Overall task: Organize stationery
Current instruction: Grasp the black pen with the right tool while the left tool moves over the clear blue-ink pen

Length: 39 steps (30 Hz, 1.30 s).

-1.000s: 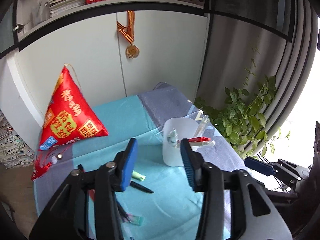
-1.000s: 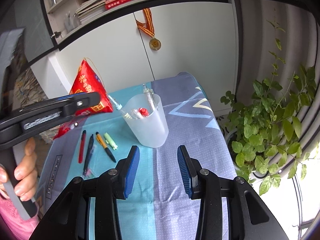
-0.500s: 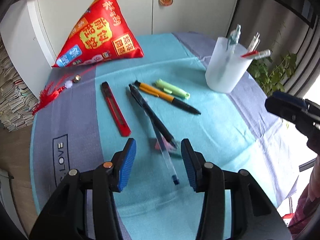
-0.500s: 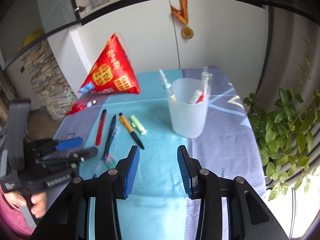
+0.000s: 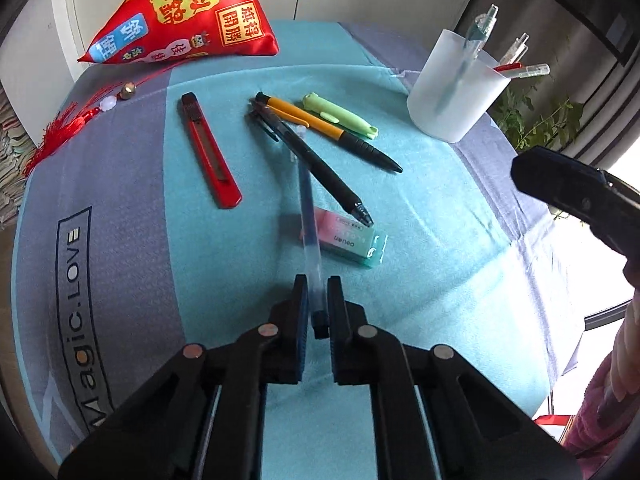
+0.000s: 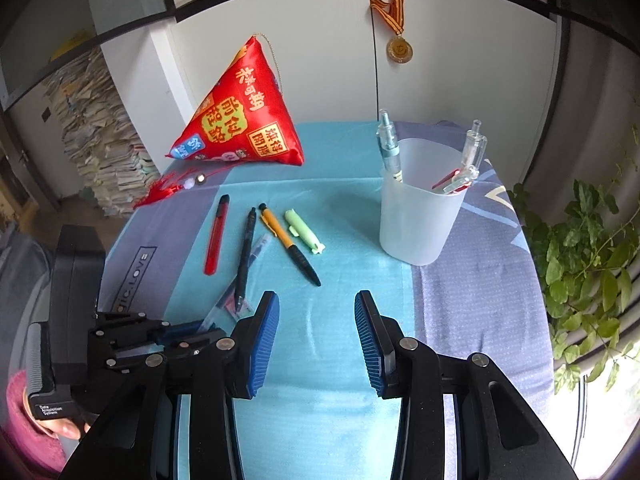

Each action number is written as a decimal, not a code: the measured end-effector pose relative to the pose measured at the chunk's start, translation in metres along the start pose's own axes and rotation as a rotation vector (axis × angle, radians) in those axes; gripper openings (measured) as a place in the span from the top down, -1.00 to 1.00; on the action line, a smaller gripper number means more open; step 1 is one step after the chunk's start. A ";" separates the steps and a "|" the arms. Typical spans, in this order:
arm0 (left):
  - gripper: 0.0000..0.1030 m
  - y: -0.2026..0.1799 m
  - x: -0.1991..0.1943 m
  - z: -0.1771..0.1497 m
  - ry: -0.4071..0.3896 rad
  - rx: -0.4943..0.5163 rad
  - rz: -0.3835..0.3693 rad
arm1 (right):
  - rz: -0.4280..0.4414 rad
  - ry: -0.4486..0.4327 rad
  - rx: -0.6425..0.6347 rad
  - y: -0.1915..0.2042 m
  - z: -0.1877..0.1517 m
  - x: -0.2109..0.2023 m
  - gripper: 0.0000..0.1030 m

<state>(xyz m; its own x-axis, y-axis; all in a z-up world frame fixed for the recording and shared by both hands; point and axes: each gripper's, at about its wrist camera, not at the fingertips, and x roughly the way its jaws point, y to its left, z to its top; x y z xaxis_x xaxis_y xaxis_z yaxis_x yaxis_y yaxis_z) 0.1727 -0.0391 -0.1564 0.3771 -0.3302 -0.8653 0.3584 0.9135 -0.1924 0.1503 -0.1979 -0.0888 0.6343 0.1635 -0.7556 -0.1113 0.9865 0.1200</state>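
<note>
My left gripper [image 5: 317, 300] points down at the table, its jaws closing tight on the near end of a clear pen [image 5: 307, 200], which lies across a pink-green eraser [image 5: 352, 242]. Beside them lie a black pen [image 5: 316, 164], an orange-black pen [image 5: 320, 126], a green highlighter [image 5: 340, 117] and a red utility knife [image 5: 208, 152]. A frosted cup [image 6: 416, 216] at the back right holds several pens. My right gripper [image 6: 316, 340] stands open over bare teal cloth, nothing between its fingers. The left gripper [image 6: 192, 330] shows low at its left.
A red triangular pouch [image 6: 240, 120] with a tassel [image 6: 172, 188] sits at the back of the cloth-covered table [image 6: 472, 300]. A leafy plant [image 6: 588, 260] stands past the right edge, paper stacks [image 6: 100, 152] at the left. A hand in a pink sleeve [image 6: 36, 428] holds the left gripper.
My left gripper dropped toward the table, tilted down and shut on the clear pen. The right gripper shifted sideways with its jaws unchanged.
</note>
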 end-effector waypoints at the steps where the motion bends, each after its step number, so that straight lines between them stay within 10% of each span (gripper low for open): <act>1: 0.88 0.002 -0.003 -0.001 -0.007 -0.002 -0.002 | 0.006 0.009 -0.007 0.003 0.000 0.003 0.23; 14: 0.89 0.033 -0.032 -0.052 -0.015 -0.042 0.004 | 0.073 0.135 -0.086 0.061 0.034 0.078 0.23; 30: 0.88 0.018 -0.025 -0.031 -0.031 0.018 -0.020 | -0.023 0.308 -0.062 0.078 0.078 0.159 0.23; 32: 0.87 0.019 -0.023 -0.026 -0.030 0.016 -0.017 | -0.035 0.311 -0.070 0.079 0.078 0.163 0.68; 39: 0.13 0.017 -0.022 -0.005 -0.059 0.042 -0.014 | 0.006 0.181 -0.059 0.069 0.074 0.102 0.69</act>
<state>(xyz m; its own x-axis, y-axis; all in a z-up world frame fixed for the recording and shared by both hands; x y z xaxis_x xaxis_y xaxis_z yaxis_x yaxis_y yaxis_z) 0.1663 -0.0149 -0.1430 0.4214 -0.3570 -0.8336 0.3986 0.8986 -0.1834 0.2642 -0.1120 -0.1099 0.4865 0.1599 -0.8589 -0.1628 0.9825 0.0908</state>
